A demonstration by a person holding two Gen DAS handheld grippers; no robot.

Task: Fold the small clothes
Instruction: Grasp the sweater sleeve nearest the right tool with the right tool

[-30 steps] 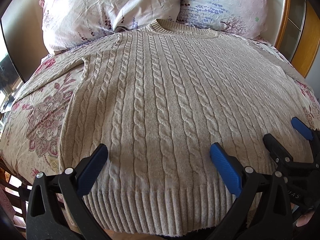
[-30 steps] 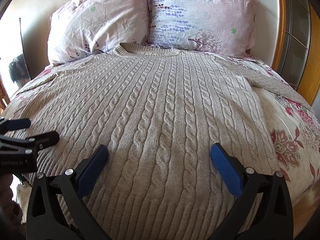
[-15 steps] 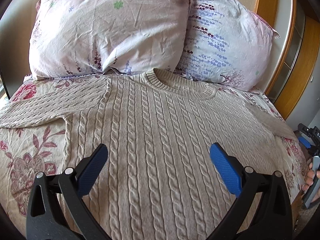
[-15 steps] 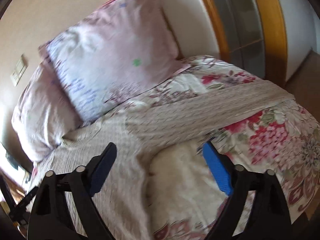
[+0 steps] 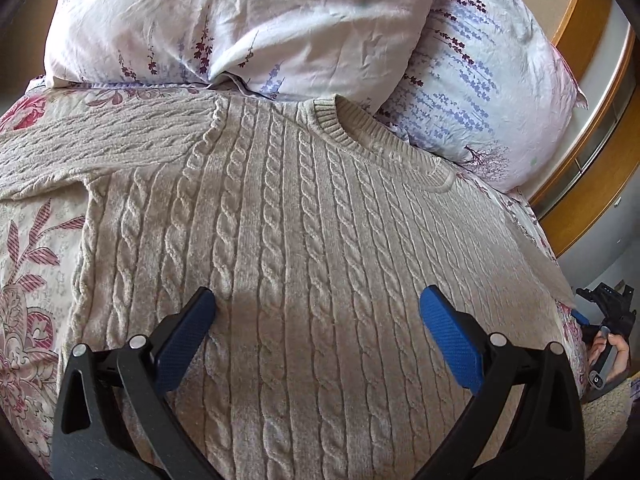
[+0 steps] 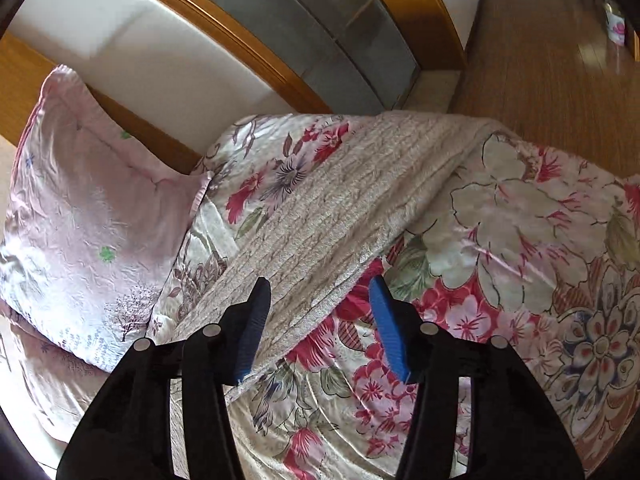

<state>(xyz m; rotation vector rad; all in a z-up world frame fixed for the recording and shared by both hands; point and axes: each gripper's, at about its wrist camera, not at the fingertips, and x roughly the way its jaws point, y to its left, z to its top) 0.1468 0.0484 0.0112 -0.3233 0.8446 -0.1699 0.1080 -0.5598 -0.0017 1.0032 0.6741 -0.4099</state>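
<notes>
Two grippers, lately side by side over the hem, now parted: left gripper (image 5: 318,316) wide above the cable-knit sweater (image 5: 304,240) mid-bed, right gripper (image 6: 320,308) half-closed, straddling its sleeve (image 6: 340,208) at the bed's right edge, fold starting.

A: Daylight's strong here, bright on the sweater (image 5: 304,240), with the left gripper's fingers (image 5: 184,332) dropping a soft shadow onto the knit.

B: Right wrist view, the satin bedspread (image 6: 520,248) throws a sheen and the wood floor (image 6: 552,56) shows glare.

A: Sharp mid-frame; the fisheye bends everything at the rims, and the corners go black.
</notes>
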